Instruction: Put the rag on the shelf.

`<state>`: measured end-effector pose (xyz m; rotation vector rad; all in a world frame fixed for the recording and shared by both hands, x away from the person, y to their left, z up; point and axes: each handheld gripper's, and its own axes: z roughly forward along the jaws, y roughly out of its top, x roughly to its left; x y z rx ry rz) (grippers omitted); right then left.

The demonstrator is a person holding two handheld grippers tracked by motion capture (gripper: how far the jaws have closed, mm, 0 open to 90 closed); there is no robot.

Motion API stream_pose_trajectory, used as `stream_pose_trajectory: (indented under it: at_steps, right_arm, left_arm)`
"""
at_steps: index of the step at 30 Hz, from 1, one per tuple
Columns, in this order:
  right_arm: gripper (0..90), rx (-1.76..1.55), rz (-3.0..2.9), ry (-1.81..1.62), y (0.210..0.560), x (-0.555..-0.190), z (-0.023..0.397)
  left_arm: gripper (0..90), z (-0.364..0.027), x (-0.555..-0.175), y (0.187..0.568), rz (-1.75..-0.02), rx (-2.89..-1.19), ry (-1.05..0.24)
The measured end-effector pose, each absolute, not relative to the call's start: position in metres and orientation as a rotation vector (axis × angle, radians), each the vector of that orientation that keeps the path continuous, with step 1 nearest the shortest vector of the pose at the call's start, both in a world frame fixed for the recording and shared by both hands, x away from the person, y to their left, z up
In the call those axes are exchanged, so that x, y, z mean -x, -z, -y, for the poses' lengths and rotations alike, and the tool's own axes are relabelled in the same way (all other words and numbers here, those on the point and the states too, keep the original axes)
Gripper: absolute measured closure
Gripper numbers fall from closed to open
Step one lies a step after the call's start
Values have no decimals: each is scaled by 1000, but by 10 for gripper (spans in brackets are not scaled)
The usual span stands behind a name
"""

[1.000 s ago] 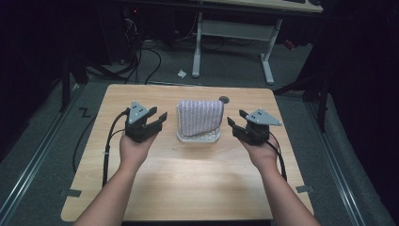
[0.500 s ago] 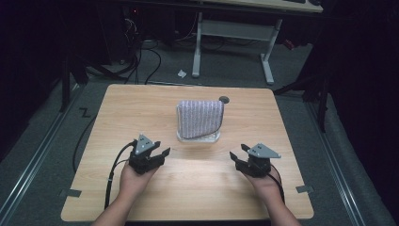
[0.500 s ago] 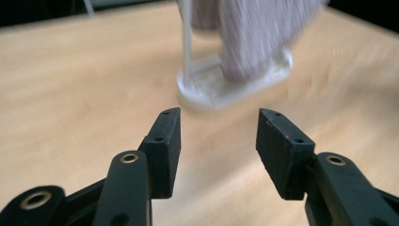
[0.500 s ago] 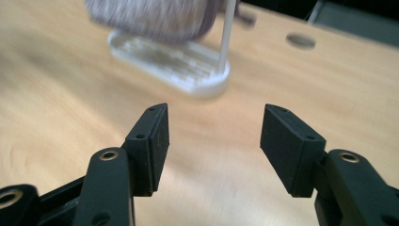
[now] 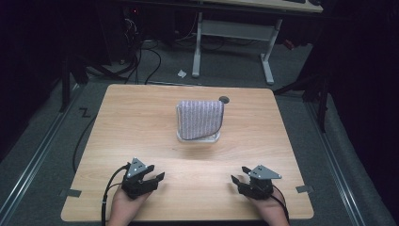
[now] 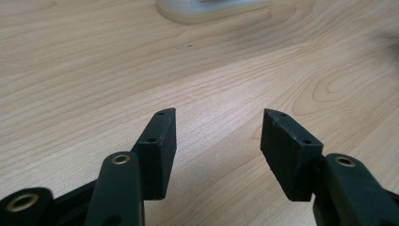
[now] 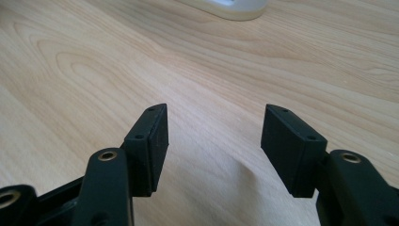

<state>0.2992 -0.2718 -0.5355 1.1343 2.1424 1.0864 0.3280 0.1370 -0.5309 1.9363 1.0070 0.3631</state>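
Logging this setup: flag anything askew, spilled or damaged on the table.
Nothing stands out. The striped cloth sits folded on its white tray mid-table, nothing spilled. Both tongs, left and right, are open and apart from it.

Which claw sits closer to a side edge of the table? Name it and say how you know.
The right claw. Only a narrow strip of the table lies between it and the right edge; the left claw has a clearly wider strip beside it.

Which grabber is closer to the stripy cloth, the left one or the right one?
Neither, really. The left gripper sits near the table's front edge, left of the striped cloth; the right gripper sits right of it, about equally far. Both are open and empty.
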Motion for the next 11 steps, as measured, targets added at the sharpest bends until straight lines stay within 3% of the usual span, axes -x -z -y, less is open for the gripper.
stream_pose_trajectory:
  at_steps: [11]
  right_arm:
    - [417,-1105,-2159,-1078,538,-302,263]
  left_arm:
    - [456,-145,-333,533,-1040,-1903,-321]
